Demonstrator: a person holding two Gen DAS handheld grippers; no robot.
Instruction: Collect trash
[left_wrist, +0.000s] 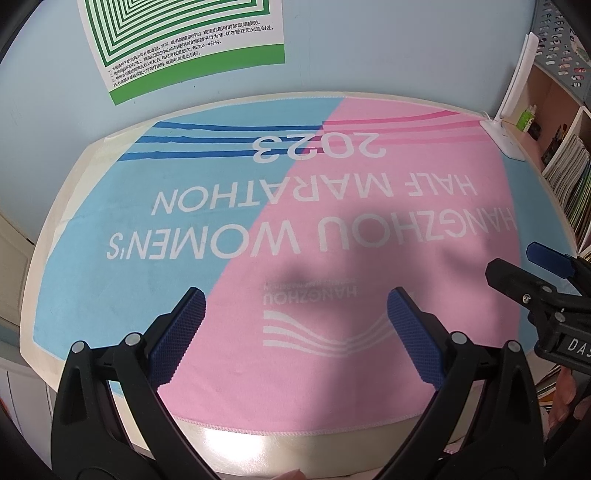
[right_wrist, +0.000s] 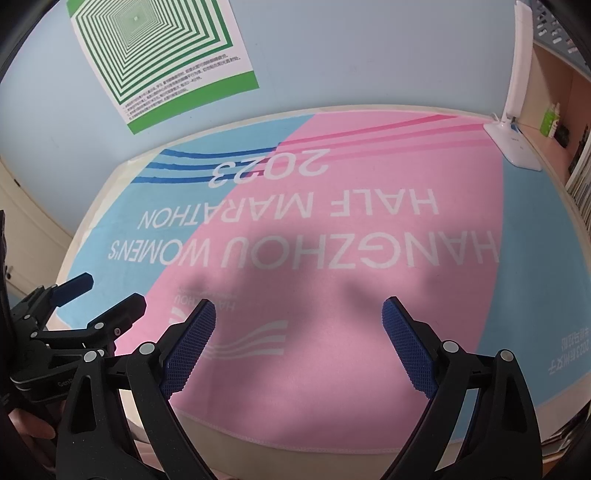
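Note:
No trash shows in either view. My left gripper (left_wrist: 295, 299) is open and empty, held above the near part of a pink and blue towel (left_wrist: 314, 229) printed with "HANGZHOU WOMEN'S HALF MARATHON 2023". My right gripper (right_wrist: 299, 310) is open and empty too, above the same towel (right_wrist: 332, 221). The right gripper also shows at the right edge of the left wrist view (left_wrist: 524, 266), and the left gripper at the left edge of the right wrist view (right_wrist: 107, 291). They hang side by side, apart.
The towel covers a cream table (left_wrist: 258, 443) against a light blue wall. A green-striped poster (left_wrist: 184, 40) hangs on the wall. A white desk lamp (left_wrist: 506, 136) stands at the back right corner. Shelves with books (left_wrist: 569, 177) are on the right.

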